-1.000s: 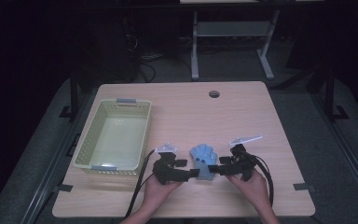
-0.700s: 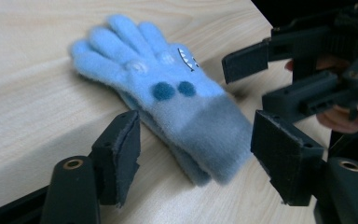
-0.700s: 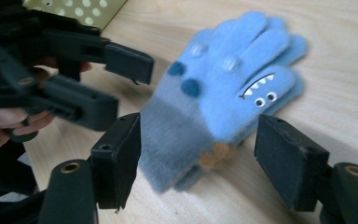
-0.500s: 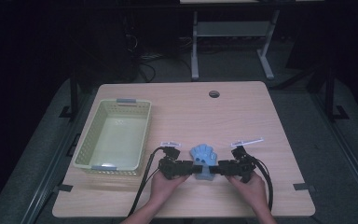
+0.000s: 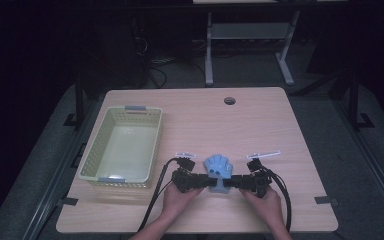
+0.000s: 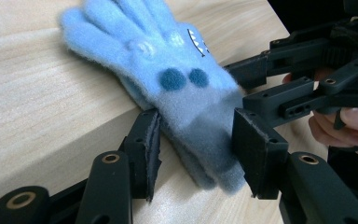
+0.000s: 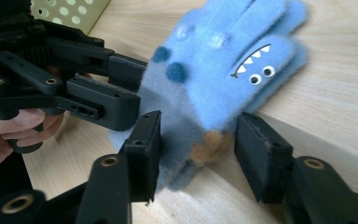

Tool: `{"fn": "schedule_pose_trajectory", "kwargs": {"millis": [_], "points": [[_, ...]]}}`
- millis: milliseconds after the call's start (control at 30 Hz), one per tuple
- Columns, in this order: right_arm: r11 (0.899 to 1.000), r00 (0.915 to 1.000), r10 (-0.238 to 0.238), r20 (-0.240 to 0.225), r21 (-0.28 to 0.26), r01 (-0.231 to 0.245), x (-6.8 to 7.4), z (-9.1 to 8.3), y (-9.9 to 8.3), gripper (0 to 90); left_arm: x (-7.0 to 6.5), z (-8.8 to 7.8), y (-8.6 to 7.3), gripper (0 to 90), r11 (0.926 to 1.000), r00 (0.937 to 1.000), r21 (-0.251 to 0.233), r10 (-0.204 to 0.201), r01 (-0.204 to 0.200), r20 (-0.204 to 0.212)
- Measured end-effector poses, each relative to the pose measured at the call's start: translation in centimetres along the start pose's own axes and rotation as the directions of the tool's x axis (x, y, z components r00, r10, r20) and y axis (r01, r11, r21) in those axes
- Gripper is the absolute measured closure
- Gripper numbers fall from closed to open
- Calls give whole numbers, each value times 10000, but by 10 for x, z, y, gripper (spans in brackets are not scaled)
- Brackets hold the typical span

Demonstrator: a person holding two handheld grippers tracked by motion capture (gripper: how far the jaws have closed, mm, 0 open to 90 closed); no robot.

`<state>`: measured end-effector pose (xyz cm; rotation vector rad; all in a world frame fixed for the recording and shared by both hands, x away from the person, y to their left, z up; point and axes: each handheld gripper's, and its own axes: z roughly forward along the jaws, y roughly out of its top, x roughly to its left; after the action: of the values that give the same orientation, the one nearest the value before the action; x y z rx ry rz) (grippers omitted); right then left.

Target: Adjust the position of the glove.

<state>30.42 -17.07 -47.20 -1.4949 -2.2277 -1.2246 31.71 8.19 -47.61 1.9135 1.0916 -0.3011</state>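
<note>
A fuzzy light-blue glove (image 5: pixel 219 167) with a monster face and a grey cuff lies flat near the table's front edge, fingers pointing away from the person. My left gripper (image 5: pixel 207 182) comes at the cuff from the left, my right gripper (image 5: pixel 232 182) from the right. In the left gripper view the left gripper (image 6: pixel 196 149) has the cuff (image 6: pixel 205 140) between its pads. The right gripper (image 7: pixel 198 140) straddles the cuff too, with a small gap at one pad. Both sets of jaws have just been closing; the glove (image 7: pixel 223 70) does not look squeezed.
A pale yellow-green mesh basket (image 5: pixel 120 183) stands empty at the left of the wooden table (image 5: pixel 260 125). A round cable hole (image 5: pixel 229 100) sits near the far edge. Black cables trail from both grippers toward the front edge. The floor around is dark.
Both grippers have swung in to lie in one line at the glove's cuff, and their jaws have narrowed around it. The glove has stayed where it lay.
</note>
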Motion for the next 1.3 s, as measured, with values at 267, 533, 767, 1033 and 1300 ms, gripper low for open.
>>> {"fn": "schedule_pose_trajectory", "kwargs": {"millis": [267, 533, 767, 1033, 1300], "points": [[9996, 9997, 220, -94, -182, -222, 3, 5, -3, 595, -1, 2, 0, 546, 9999, 9997, 85, -100, 98, 219], [9986, 9986, 434, -299, -278, -442, 3, 8, -5, 634, 3, 6, 1, 626, 9993, 9983, 267, -258, 245, 528], [9988, 9979, 399, -501, -249, -412, 1, 10, -3, 661, 7, 7, 3, 678, 9992, 9967, 272, -310, 291, 746], [9990, 9971, 417, -643, -118, -425, 0, 9, -2, 716, 6, 10, 8, 724, 9992, 9956, 254, -322, 301, 882], [9989, 9959, 443, -789, -141, -455, 1, 8, 0, 735, 12, 8, 7, 730, 9984, 9906, 336, -486, 447, 1279]]}}
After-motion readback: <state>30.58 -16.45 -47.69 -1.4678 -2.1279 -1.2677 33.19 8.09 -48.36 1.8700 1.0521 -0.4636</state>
